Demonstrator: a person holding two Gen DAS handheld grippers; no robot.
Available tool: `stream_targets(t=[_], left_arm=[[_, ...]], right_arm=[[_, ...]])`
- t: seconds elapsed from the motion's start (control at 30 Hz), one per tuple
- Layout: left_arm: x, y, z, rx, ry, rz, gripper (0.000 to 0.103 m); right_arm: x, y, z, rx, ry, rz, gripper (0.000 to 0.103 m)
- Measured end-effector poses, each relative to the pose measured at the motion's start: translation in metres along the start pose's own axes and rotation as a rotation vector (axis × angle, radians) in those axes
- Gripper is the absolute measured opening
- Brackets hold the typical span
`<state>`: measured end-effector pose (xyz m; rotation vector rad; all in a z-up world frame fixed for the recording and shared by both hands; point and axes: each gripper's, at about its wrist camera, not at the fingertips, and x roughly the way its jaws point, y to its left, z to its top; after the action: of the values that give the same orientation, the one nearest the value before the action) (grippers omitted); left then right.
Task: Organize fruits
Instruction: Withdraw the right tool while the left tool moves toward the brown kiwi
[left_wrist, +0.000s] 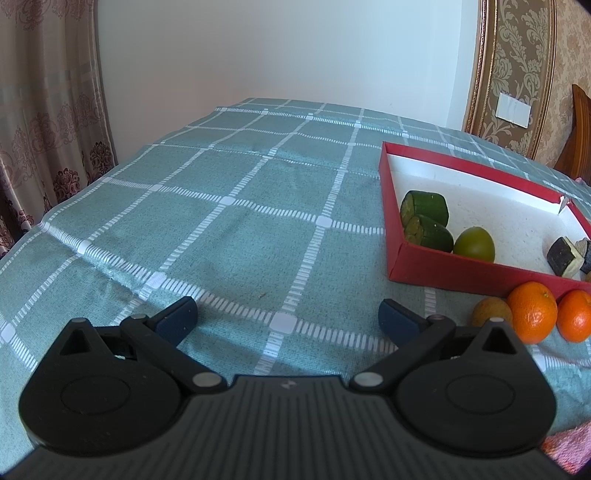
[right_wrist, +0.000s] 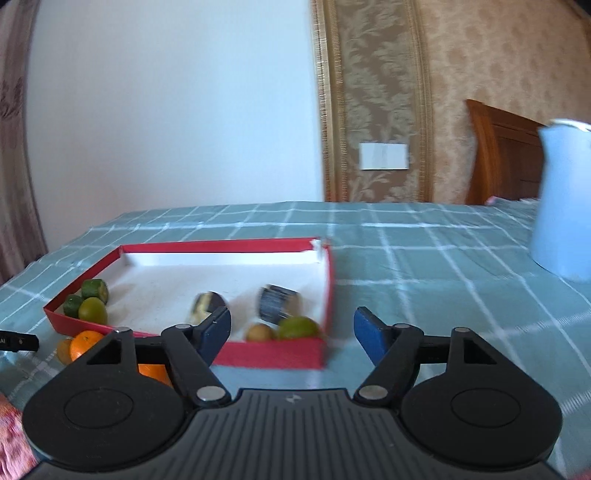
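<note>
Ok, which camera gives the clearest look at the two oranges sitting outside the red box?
The left wrist view: both oranges sit sharp and whole beside the red box. In the right wrist view they are mostly hidden behind the right gripper.

A table covered by a teal cloth with a white grid (left_wrist: 229, 206) fills the near ground and runs up to a plain white wall (left_wrist: 280, 48) at the far side. A patterned pink-brown curtain (left_wrist: 40, 122) hangs at far left. To the right, damask wallpaper (right_wrist: 373, 92) within a gilt frame carries a white switch plate (right_wrist: 384, 156); beyond it stands brown wooden furniture (right_wrist: 502, 155). Soft daylight, evenly spread.
</note>
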<state>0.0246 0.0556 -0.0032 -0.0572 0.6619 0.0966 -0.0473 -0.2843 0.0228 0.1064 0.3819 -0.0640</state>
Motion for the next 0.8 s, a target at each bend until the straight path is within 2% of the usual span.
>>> stream_targets(t=[0.17, 0.3, 0.4, 0.53, 0.73, 0.8], left_arm=[[-0.001, 0.001, 0.000, -0.008, -0.007, -0.008, 0.103], [-0.005, 0.002, -0.002, -0.008, -0.025, -0.026, 0.103], [-0.012, -0.001, -0.003, 0.003, -0.060, -0.028, 0.103], [-0.020, -0.017, -0.007, 0.089, -0.090, 0.001, 0.103], [-0.048, -0.055, -0.013, 0.236, -0.190, -0.084, 0.103], [-0.051, -0.071, -0.013, 0.300, -0.177, -0.087, 0.103]], right_arm=[[-0.007, -0.026, -0.010, 0.140, -0.017, -0.008, 0.073], [-0.008, -0.028, -0.011, 0.146, -0.024, -0.013, 0.074], [-0.008, -0.027, -0.012, 0.148, -0.026, -0.013, 0.080], [-0.006, -0.027, -0.012, 0.146, -0.015, -0.012, 0.080], [-0.003, -0.029, -0.012, 0.156, 0.001, 0.003, 0.081], [-0.003, -0.030, -0.012, 0.161, 0.003, 0.006, 0.080]])
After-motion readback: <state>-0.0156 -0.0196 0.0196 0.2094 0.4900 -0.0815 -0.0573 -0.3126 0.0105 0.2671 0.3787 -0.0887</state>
